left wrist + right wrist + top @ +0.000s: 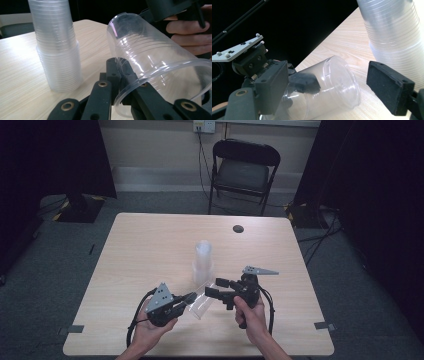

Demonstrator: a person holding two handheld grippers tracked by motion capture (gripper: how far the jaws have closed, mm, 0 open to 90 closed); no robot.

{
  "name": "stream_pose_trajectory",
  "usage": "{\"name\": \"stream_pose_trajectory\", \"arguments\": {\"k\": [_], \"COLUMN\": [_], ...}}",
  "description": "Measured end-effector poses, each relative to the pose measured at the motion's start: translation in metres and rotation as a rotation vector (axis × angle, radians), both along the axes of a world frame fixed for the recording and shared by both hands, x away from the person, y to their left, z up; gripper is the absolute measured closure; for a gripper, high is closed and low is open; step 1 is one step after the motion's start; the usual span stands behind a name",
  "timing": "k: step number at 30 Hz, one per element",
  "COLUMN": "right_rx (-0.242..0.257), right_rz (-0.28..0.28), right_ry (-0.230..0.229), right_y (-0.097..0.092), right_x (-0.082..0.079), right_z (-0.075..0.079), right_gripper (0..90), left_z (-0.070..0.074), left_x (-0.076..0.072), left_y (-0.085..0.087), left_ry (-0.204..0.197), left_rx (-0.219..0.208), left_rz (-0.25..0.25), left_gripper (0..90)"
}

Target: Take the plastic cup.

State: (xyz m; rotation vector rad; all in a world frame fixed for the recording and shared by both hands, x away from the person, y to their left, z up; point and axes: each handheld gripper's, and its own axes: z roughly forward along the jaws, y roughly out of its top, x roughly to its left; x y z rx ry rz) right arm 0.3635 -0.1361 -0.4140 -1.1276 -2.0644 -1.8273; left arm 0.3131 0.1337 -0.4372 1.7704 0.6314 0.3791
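A clear plastic cup (202,304) lies tilted on its side just above the table, near the front edge. My left gripper (191,296) is shut on its rim; in the left gripper view the jaws (118,67) pinch the cup's wall (150,57) at the mouth. The cup's closed end (337,80) points at my right gripper (216,287), which is open, its pads (388,86) wide apart on either side of that end. A tall stack of clear cups (203,260) stands upright mid-table just behind, also seen as the stack (57,50) and the stack (392,32).
The wooden table (150,250) has a small black disc (238,228) near its far edge. A black folding chair (243,167) stands beyond the table. Dark curtains hang at both sides.
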Motion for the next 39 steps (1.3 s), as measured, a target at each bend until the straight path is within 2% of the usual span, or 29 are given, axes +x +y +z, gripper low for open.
{"name": "stream_pose_trajectory", "arguments": {"k": [1, 6, 8, 10, 13, 15, 16, 17, 20, 21, 23, 25, 28, 29, 30, 31, 33, 35, 38, 39], "right_rx": [-0.002, -0.046, -0.054, -0.069, -0.086, -0.112, -0.112, -0.136, -0.148, -0.162, -0.169, -0.191, -0.202, -0.224, -0.224, -0.241, -0.254, -0.294, -0.309, -0.321], "right_rz": [-0.001, -0.012, -0.009, -0.009, -0.009, -0.001, -0.001, 0.009, 0.019, 0.013, 0.006, -0.016, -0.008, 0.004, 0.004, 0.018, 0.027, 0.059, 0.086, 0.102], "right_ry": [-0.001, -0.031, -0.039, -0.053, -0.067, -0.081, -0.081, -0.091, -0.093, -0.104, -0.113, -0.133, -0.145, -0.157, -0.157, -0.163, -0.170, -0.202, -0.228, -0.234], "right_y": [0.000, -0.003, -0.003, -0.004, -0.004, -0.003, -0.003, -0.003, -0.002, -0.002, -0.003, -0.003, -0.004, -0.003, -0.003, -0.001, 0.000, 0.005, 0.007, 0.009], "right_x": [0.000, 0.000, 0.000, 0.000, -0.001, -0.003, -0.003, -0.004, -0.005, -0.007, -0.008, -0.010, -0.010, -0.011, -0.011, -0.013, -0.014, -0.017, -0.019, -0.019], "right_z": [0.000, 0.002, 0.002, 0.003, 0.004, 0.004, 0.004, 0.004, 0.004, 0.005, 0.006, 0.007, 0.008, 0.007, 0.007, 0.005, 0.005, 0.004, 0.004, 0.004], "right_gripper": [17.5, 18.7, 18.9, 19.3, 19.5, 20.2, 20.2, 21.1, 22.8, 22.8, 22.5, 19.8, 20.1, 20.0, 20.0, 19.8, 19.6, 18.1, 17.7, 17.8], "left_z": [0.001, 0.001, 0.002, 0.004, 0.005, 0.004, 0.004, 0.004, 0.004, 0.005, 0.005, 0.005, 0.006, 0.005, 0.005, 0.004, 0.003, 0.000, 0.000, -0.001], "left_x": [0.001, 0.001, 0.003, 0.005, 0.006, 0.008, 0.008, 0.010, 0.011, 0.012, 0.013, 0.015, 0.017, 0.018, 0.018, 0.019, 0.020, 0.022, 0.022, 0.023], "left_y": [0.000, 0.002, 0.004, 0.006, 0.007, 0.008, 0.008, 0.009, 0.010, 0.011, 0.012, 0.012, 0.013, 0.013, 0.013, 0.013, 0.012, 0.011, 0.010, 0.009], "left_ry": [0.029, 0.066, 0.089, 0.112, 0.125, 0.157, 0.157, 0.182, 0.195, 0.220, 0.217, 0.230, 0.239, 0.259, 0.259, 0.283, 0.295, 0.331, 0.349, 0.371], "left_rx": [-0.010, 0.002, 0.022, 0.028, 0.034, 0.033, 0.033, 0.025, 0.024, 0.029, 0.042, 0.060, 0.083, 0.089, 0.089, 0.106, 0.108, 0.113, 0.122, 0.119], "left_rz": [-0.007, 0.012, 0.012, 0.001, -0.007, -0.020, -0.020, -0.033, -0.037, -0.052, -0.050, -0.058, -0.066, -0.075, -0.075, -0.090, -0.092, -0.101, -0.107, -0.109], "left_gripper": [88.8, 89.0, 89.1, 89.3, 89.2, 89.1, 88.8, 88.4, 88.1, 88.2, 88.6, 89.8, 90.0, 90.0, 90.0, 90.0, 90.0, 90.0, 90.0, 90.0]}}
